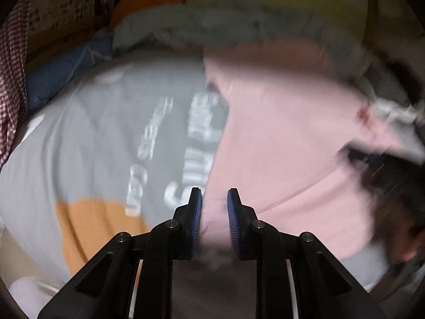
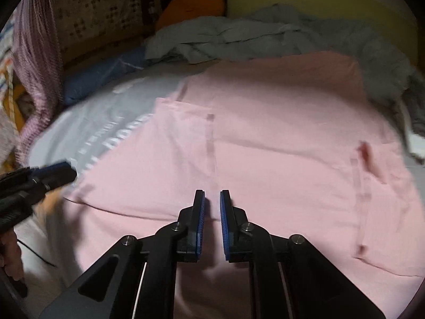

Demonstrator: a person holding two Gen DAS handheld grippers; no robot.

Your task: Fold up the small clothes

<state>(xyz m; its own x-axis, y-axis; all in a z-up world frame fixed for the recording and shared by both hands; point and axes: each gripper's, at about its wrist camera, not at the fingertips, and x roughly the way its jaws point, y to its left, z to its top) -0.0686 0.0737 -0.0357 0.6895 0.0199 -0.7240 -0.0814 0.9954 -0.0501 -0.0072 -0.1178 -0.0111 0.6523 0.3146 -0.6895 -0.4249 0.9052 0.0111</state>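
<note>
A spread garment (image 2: 265,138) lay flat ahead of and beneath the right gripper's fingers (image 2: 199,212). It overlapped a printed shirt (image 1: 111,138) lying to the left of them. Behind both sat a crumpled heap of clothes (image 2: 252,40). The left gripper (image 2: 57,171) reached in from the left, at the garment's left edge.

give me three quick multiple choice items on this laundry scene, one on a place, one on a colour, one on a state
1. Where does the grey printed t-shirt lie relative to the pink garment in the right wrist view?
A left
B right
C on top

2. What colour are the right hand-held gripper pads?
A red
B blue
C white

3. How does the pink garment lie?
A hanging up
B rolled in a ball
C spread flat

A: grey cloth shows past the pink garment's left edge.
B: blue ribbed pads line both fingers.
C: it lies spread across the surface.
</note>
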